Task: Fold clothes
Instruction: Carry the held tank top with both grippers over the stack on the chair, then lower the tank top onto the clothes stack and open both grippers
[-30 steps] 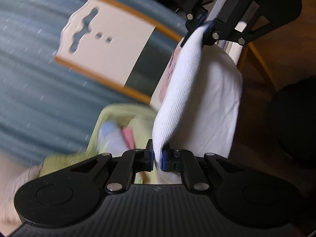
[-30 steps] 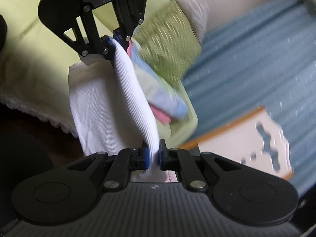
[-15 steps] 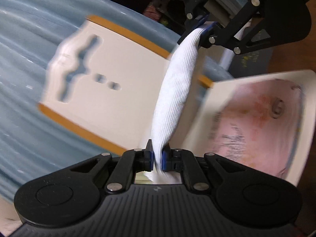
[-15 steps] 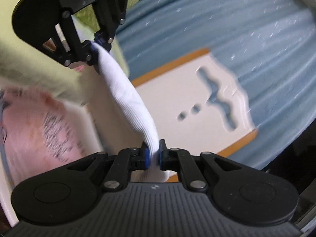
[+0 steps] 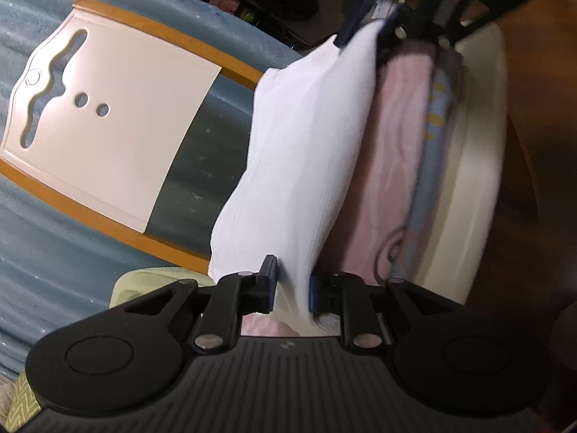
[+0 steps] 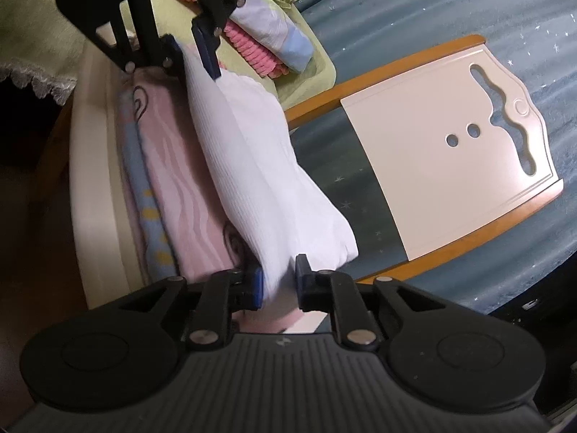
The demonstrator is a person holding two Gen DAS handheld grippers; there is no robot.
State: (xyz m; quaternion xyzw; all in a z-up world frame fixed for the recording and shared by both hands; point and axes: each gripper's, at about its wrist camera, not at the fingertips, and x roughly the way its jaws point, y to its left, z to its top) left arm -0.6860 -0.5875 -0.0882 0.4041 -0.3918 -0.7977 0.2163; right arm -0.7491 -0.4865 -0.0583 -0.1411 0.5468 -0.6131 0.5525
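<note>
Both tools (image 5: 292,285) (image 6: 278,281) have just been opening, jaws apart around the white cloth (image 5: 306,144).

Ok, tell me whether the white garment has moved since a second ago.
Yes. The white garment has come down beside the white board onto the pink folded clothes; both grippers' jaws have just been opening around it.

a white folding board with orange edges (image 5: 108,137) lies on a blue starred blanket (image 6: 414,11).

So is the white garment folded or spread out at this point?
Folded: the white garment is a compact bundle stretched between the left hand-held gripper and right hand-held gripper, over the pink folded stack. Both grippers' jaws have just been opening.
</note>
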